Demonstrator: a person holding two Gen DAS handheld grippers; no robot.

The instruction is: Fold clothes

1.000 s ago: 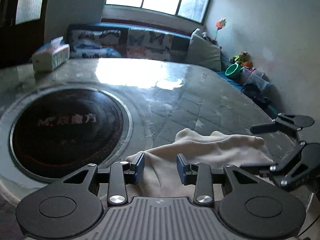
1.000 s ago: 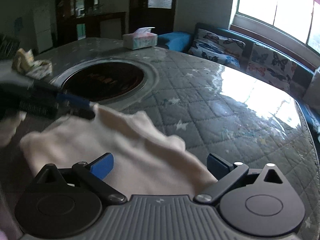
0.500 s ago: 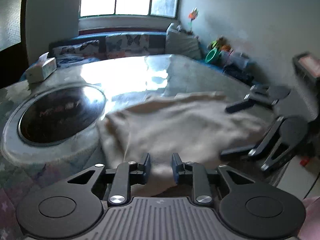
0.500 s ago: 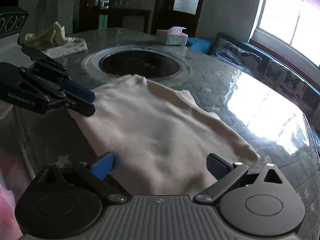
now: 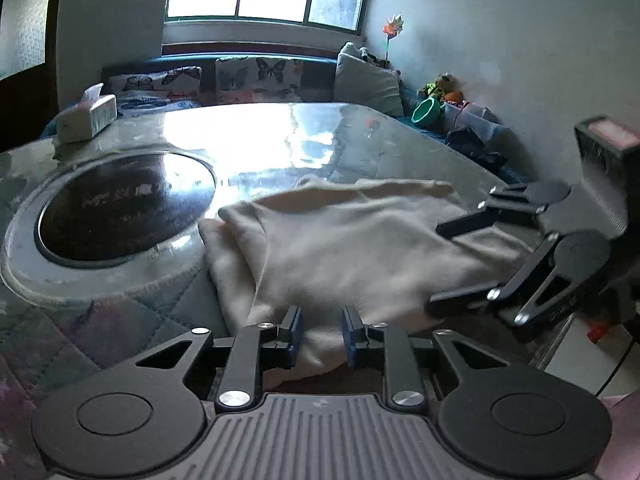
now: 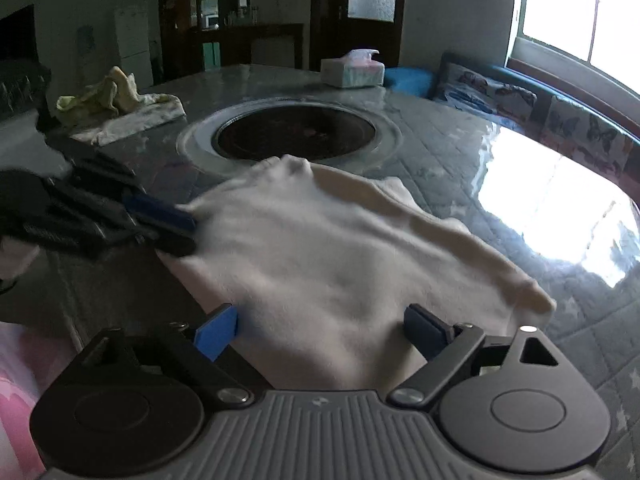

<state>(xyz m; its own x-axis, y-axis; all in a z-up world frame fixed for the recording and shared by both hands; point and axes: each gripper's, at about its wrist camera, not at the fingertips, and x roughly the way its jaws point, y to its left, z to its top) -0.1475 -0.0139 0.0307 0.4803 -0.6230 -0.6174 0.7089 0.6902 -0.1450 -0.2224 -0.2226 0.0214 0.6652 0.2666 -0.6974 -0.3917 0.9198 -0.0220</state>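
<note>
between the left gripper (image 5: 319,334)'s parted fingers lies soft cream cloth (image 5: 352,248), ungripped. the right gripper (image 6: 320,330) gapes wide over it. since earlier the cloth has spread flatter.

1. A home living-dining room: a large table (image 5: 392,140) with a quilted cover and round inset hotplate (image 6: 294,132).
2. Butterfly-patterned cushions (image 5: 258,78) on a window bench, tissue box (image 6: 352,70), dark cabinets (image 6: 224,24).

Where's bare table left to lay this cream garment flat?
Bare quilted table lies right of the cream garment, running to the window glare, and between the round dark inset and the tissue box. Crowded: the near edge with both grippers, left and right, and the far left corner with a rag pile.
</note>
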